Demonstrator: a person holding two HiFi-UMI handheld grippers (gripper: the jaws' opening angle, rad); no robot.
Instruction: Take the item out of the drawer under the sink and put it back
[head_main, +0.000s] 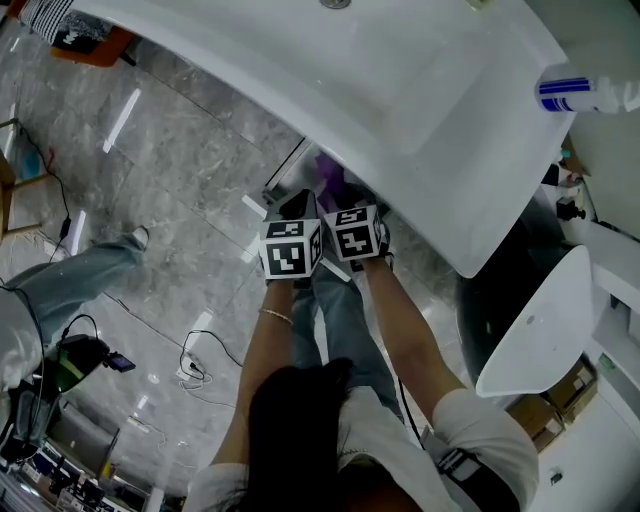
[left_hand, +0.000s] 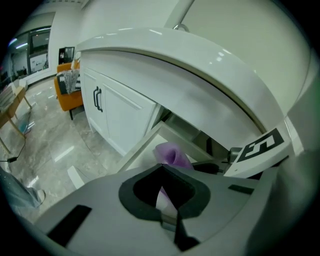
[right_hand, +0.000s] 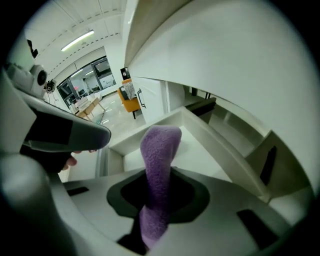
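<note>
Purple cloth (right_hand: 159, 165) over open drawer (right_hand: 220, 150)

Drawer (head_main: 281, 177) mostly hid under sink (head_main: 420, 100); bottle (head_main: 585, 95) cut by edge.

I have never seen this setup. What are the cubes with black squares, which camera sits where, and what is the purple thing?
There is no robot here. A person holds a two-jaw gripper in each hand, and the marked cubes are part of those grippers. The head view comes from a camera on the person's head and looks down on both grippers under a white sink, with a bottle near its edge. The other two views come from a camera riding on each gripper, looking along its jaws. The right gripper is clamped on a purple cloth above the open drawer. The left gripper is close beside it. A pale strip shows between its jaws, and I cannot tell whether they pinch anything.
</note>
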